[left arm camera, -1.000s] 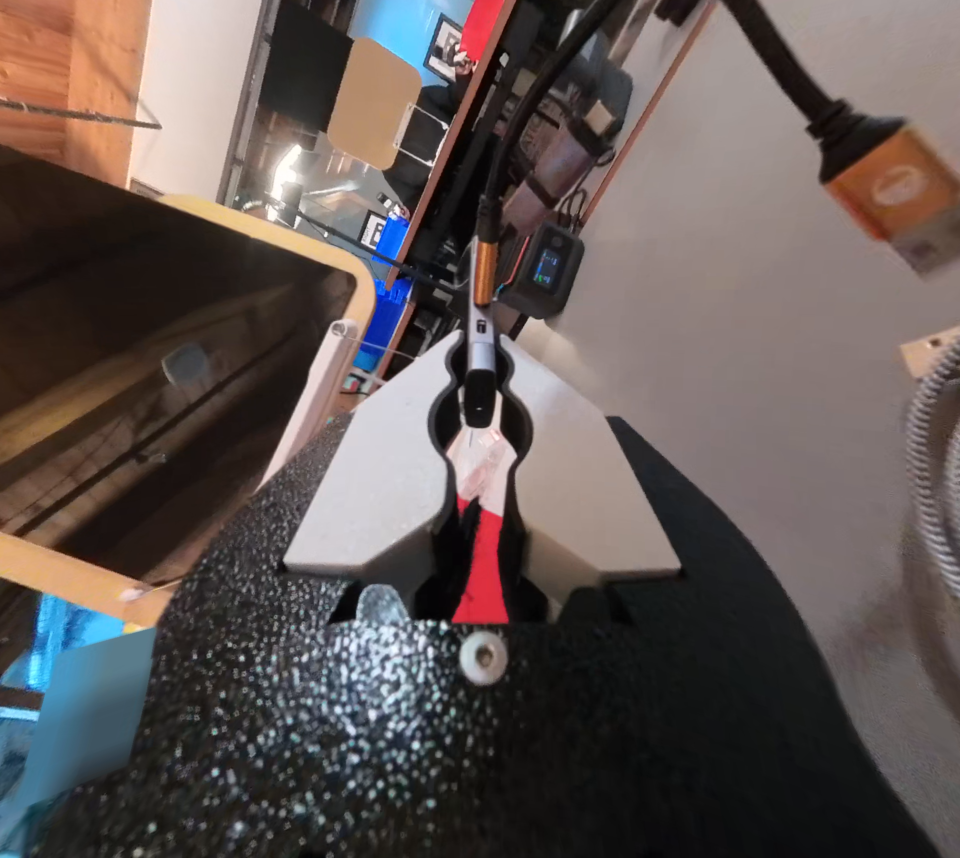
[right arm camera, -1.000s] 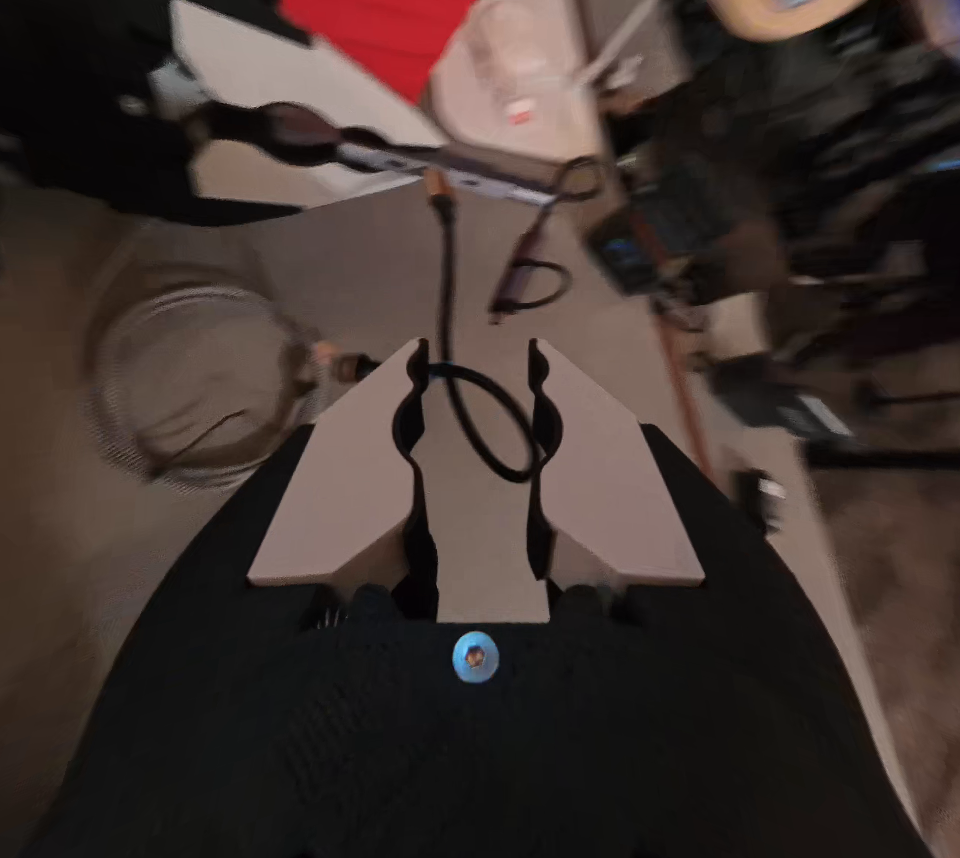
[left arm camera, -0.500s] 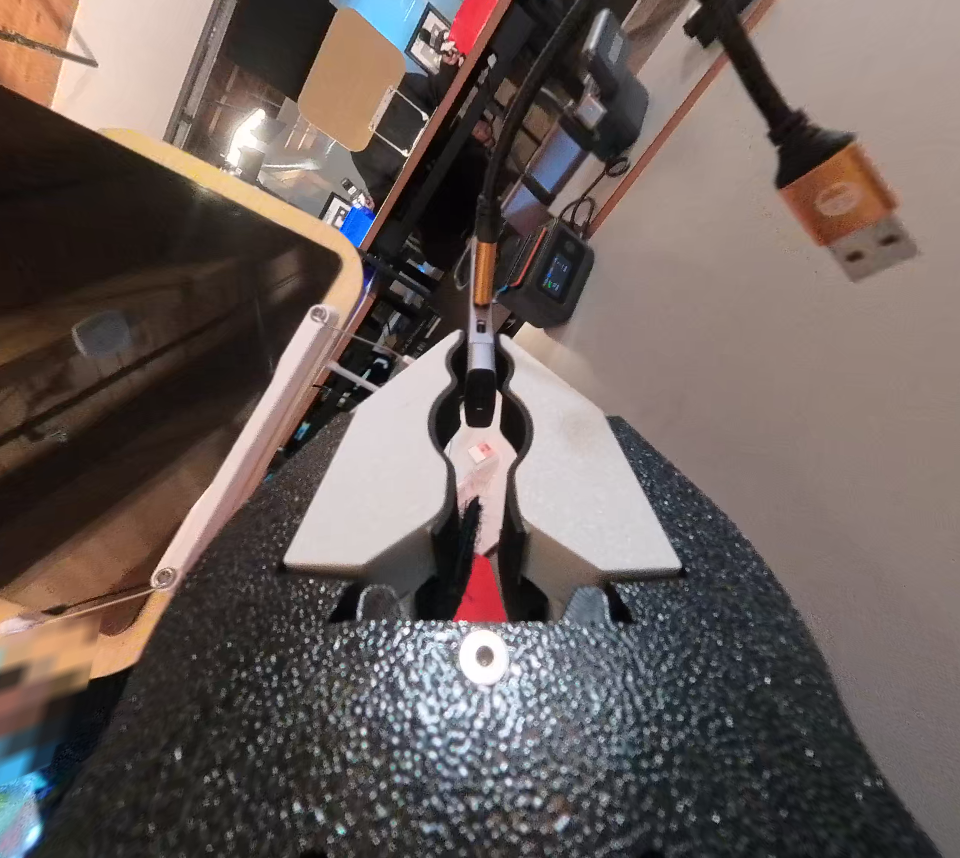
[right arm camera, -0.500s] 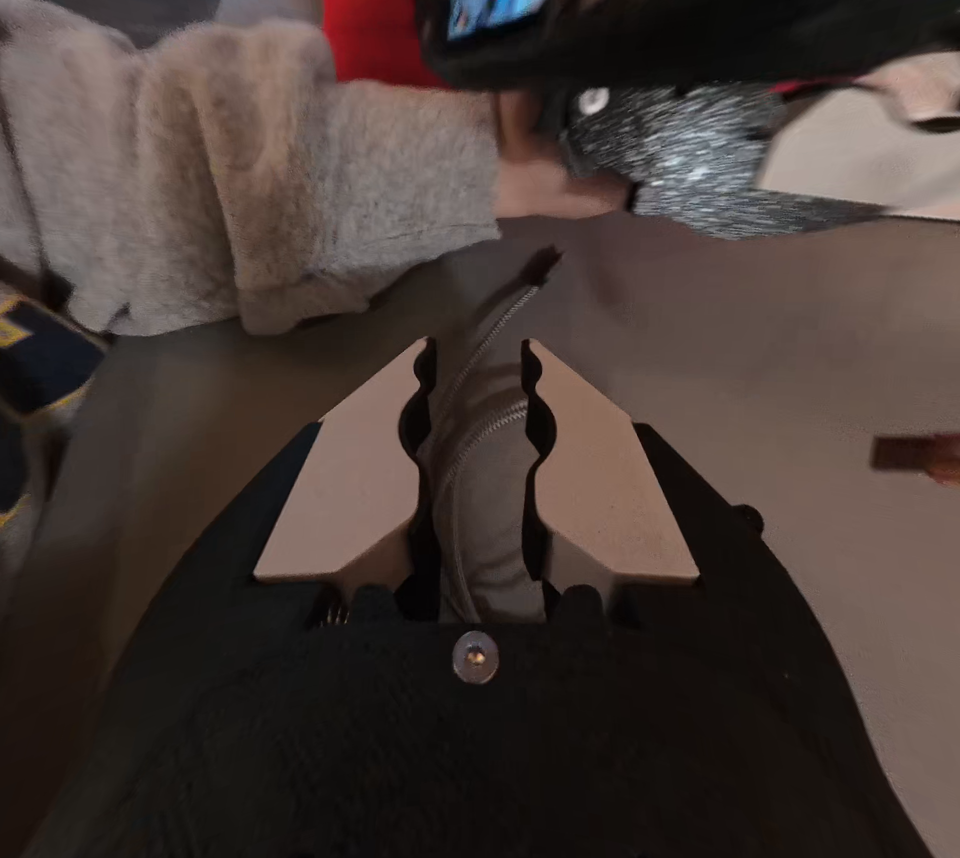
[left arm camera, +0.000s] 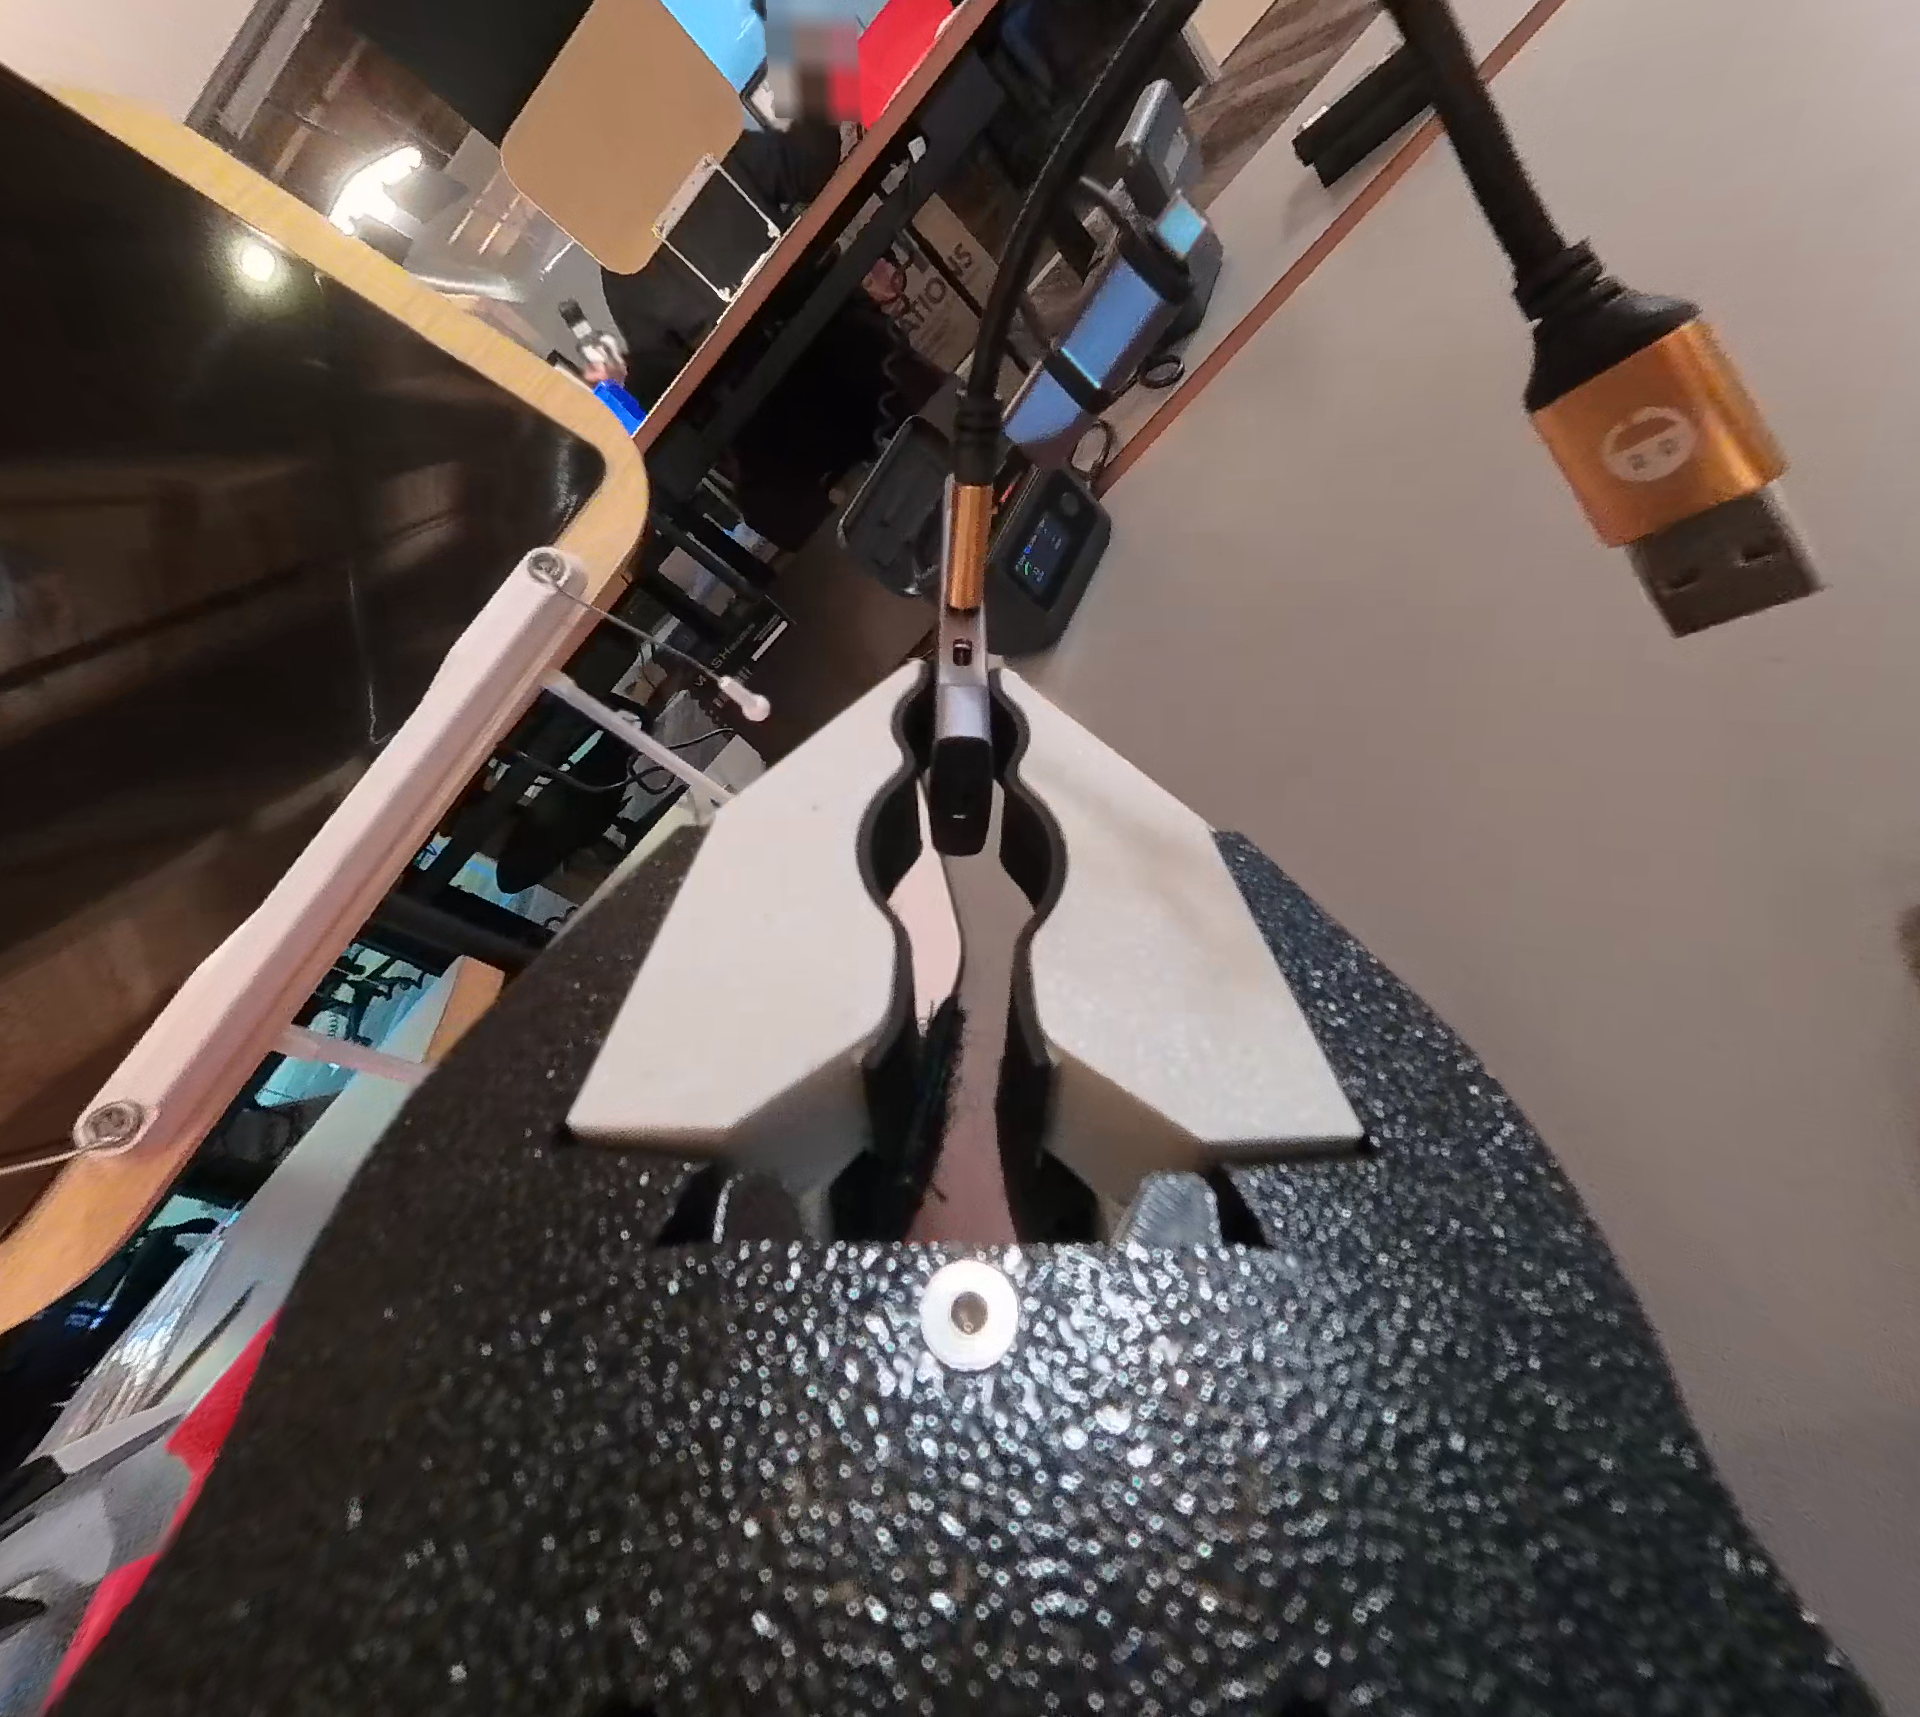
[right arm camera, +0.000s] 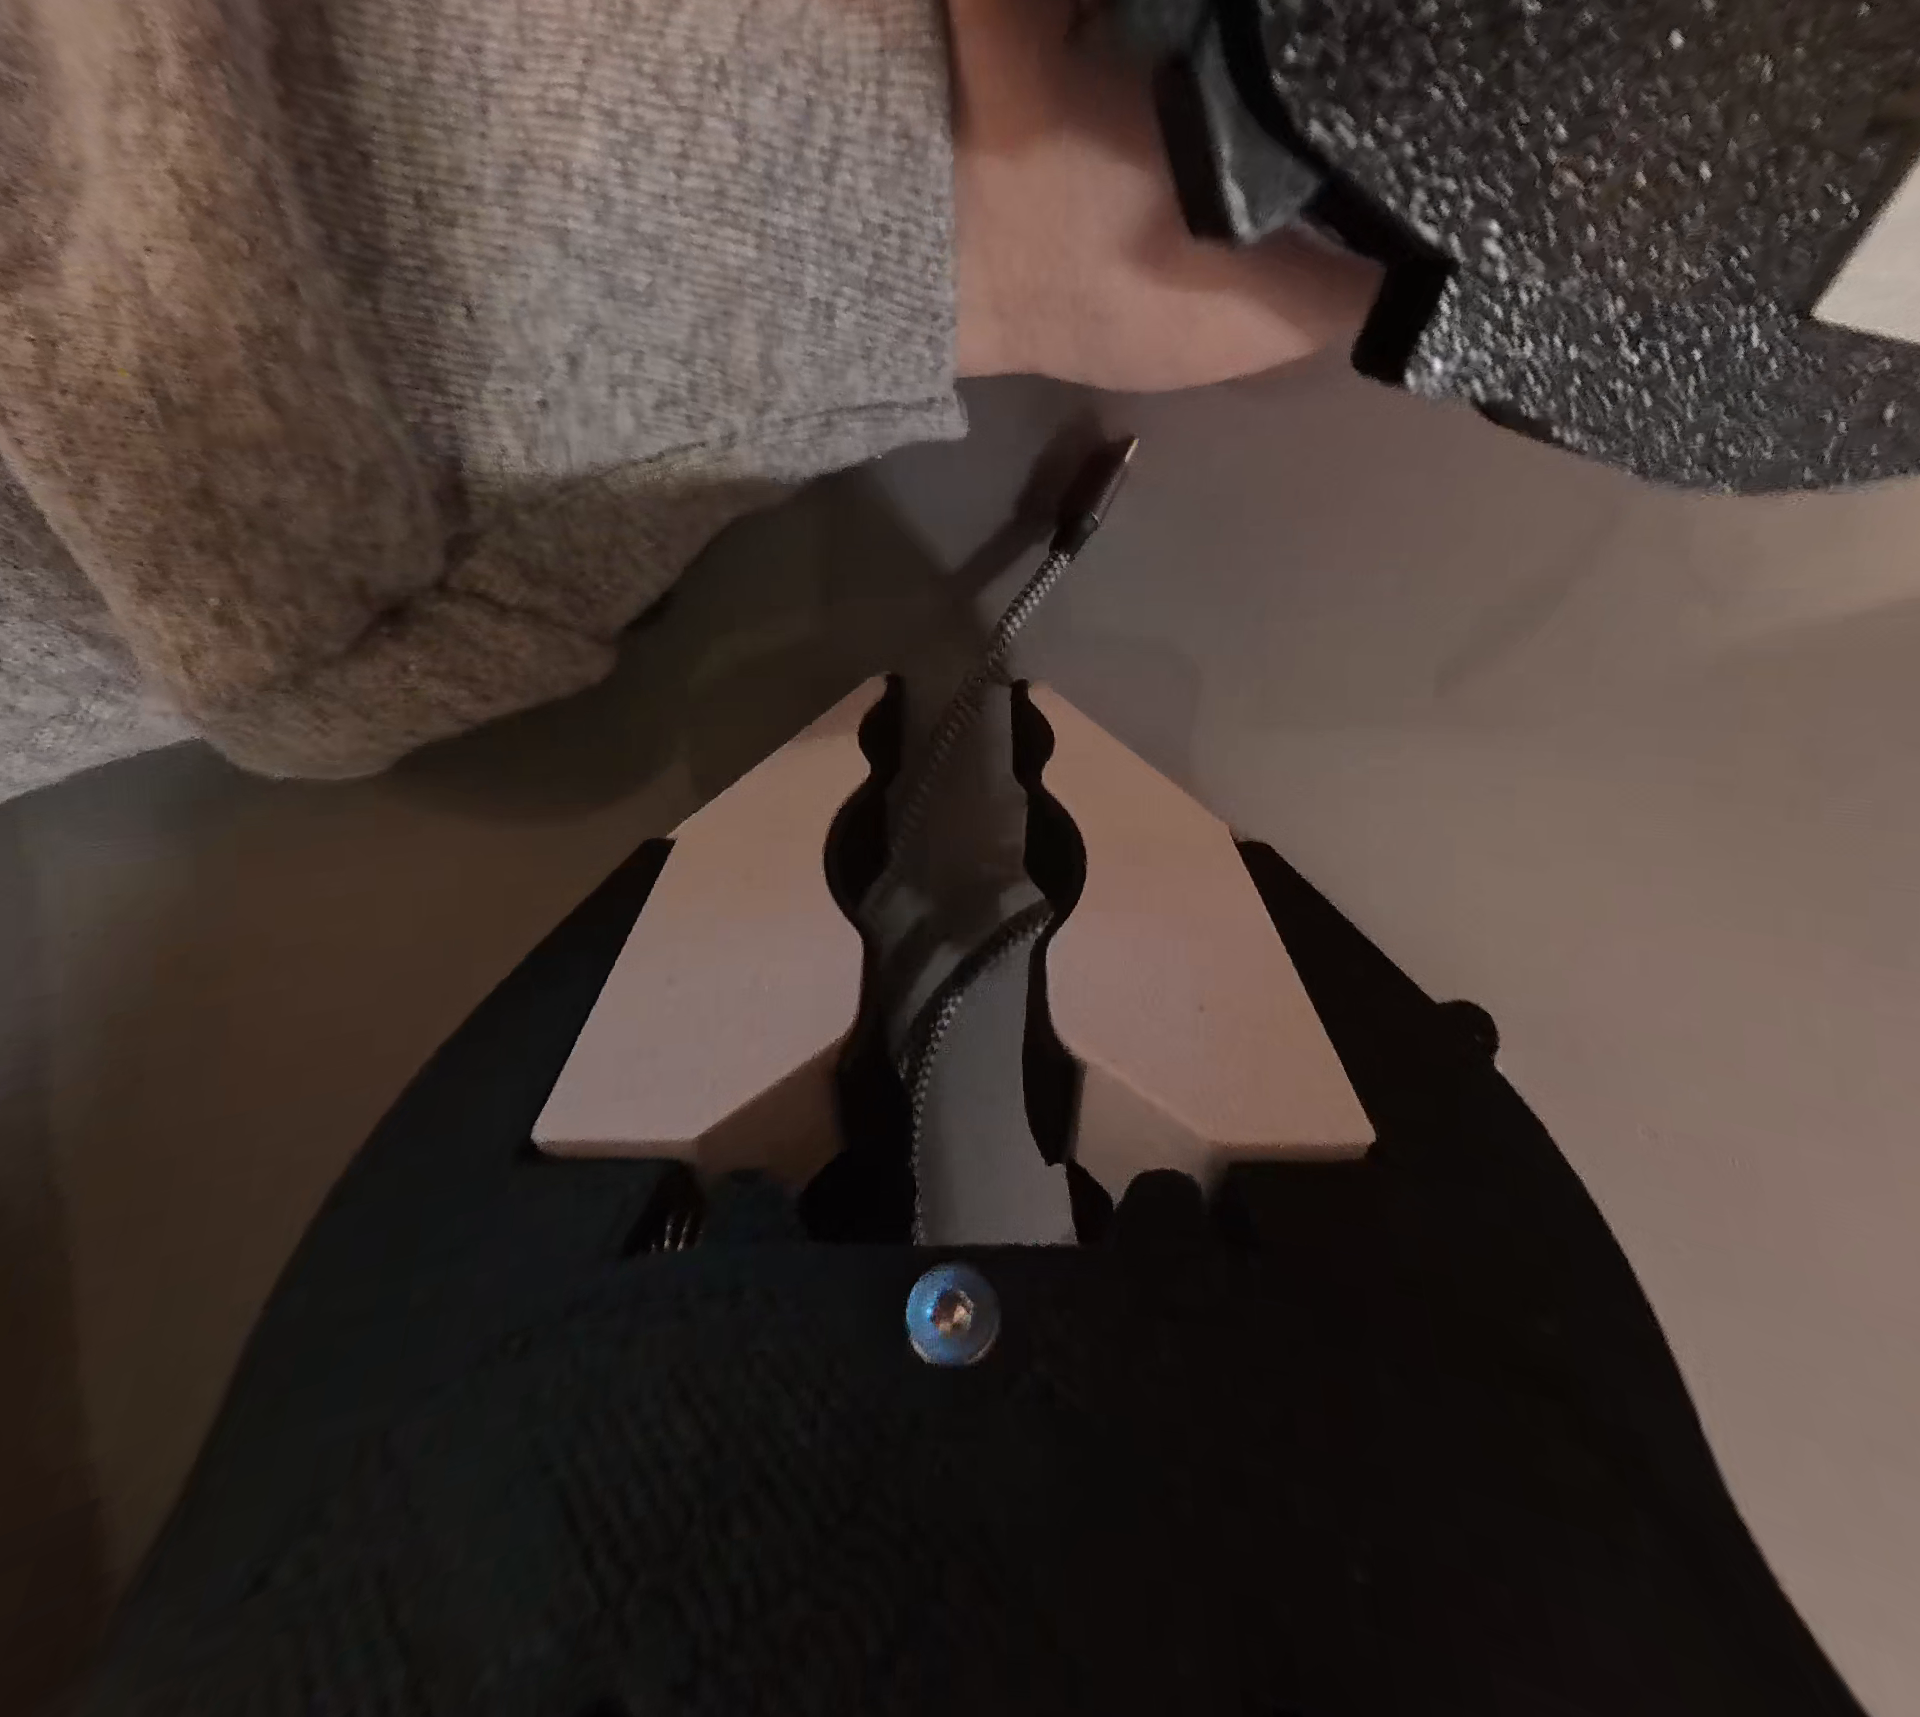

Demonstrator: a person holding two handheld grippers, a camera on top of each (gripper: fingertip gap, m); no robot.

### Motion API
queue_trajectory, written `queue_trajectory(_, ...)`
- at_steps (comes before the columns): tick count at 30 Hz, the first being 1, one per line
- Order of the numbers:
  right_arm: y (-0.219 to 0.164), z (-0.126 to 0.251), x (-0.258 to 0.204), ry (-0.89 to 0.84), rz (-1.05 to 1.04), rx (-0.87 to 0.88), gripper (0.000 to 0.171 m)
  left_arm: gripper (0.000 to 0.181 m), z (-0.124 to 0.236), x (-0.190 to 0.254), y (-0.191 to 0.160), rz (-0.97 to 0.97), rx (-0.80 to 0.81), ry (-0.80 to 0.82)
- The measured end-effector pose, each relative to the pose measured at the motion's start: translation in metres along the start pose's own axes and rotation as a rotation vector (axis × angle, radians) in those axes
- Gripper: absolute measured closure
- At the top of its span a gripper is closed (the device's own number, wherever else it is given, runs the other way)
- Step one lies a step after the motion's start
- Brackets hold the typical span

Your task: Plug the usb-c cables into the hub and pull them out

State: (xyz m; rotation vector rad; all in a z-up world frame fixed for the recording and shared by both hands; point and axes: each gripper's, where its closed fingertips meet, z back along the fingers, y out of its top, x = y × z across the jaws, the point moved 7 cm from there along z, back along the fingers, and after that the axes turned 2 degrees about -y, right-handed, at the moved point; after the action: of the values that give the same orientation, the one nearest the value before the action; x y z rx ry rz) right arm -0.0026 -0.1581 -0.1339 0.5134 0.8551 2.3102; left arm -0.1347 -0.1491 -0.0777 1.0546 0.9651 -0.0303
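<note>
The right gripper (right arm camera: 951,701) has dropped over the braided cable (right arm camera: 940,784) on the bench (right arm camera: 1558,732), jaws parted, ungrasped; the left gripper (left arm camera: 961,711) pinches the hub (left arm camera: 961,732) aloft, black cable (left arm camera: 1049,213) plugged in.

We find the left gripper (left arm camera: 961,732) closed on the grey hub (left arm camera: 958,737), clamped edge-on between the fingertips (left arm camera: 1049,737). Beyond the tips, a black cable (left arm camera: 1081,140) with an orange plug (left arm camera: 966,545) is seated in the hub's far end. Right of the fingers, well clear, its orange USB-A plug (left arm camera: 1662,467) hangs free above the table (left arm camera: 1455,732).
</note>
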Motion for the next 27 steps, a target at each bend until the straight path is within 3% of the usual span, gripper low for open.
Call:
queue_trajectory(3, -0.004, 0.004, 0.001, 0.022, -0.043, -0.017, 0.151, 0.175, 0.001, -0.001, 0.000, 0.030, 0.019, -0.007)
queue_trajectory(7, -0.012, 0.011, 0.005, 0.027, -0.056, -0.001, 0.168, 0.174, 0.002, 0.002, 0.001, 0.010, 0.026, -0.019)
queue_trajectory(12, -0.026, 0.051, 0.025, -0.065, -0.021, 0.070, 0.170, 0.175, 0.001, 0.006, 0.003, 0.016, -0.001, -0.075)
queue_trajectory(18, -0.069, 0.112, 0.056, -0.431, 0.194, 0.062, 0.170, 0.175, 0.004, 0.024, 0.014, -0.155, -0.142, -0.086)
queue_trajectory(22, -0.110, 0.131, 0.066, -0.682, 0.461, -0.109, 0.169, 0.175, -0.002, 0.041, 0.015, -0.297, -0.244, -0.065)
queue_trajectory(24, -0.127, 0.131, 0.064, -0.672, 0.535, -0.182, 0.170, 0.175, -0.006, 0.048, 0.015, -0.316, -0.292, -0.073)
queue_trajectory(27, -0.139, 0.128, 0.060, -0.532, 0.421, -0.183, 0.164, 0.174, -0.009, 0.060, 0.014, -0.346, -0.309, -0.115)
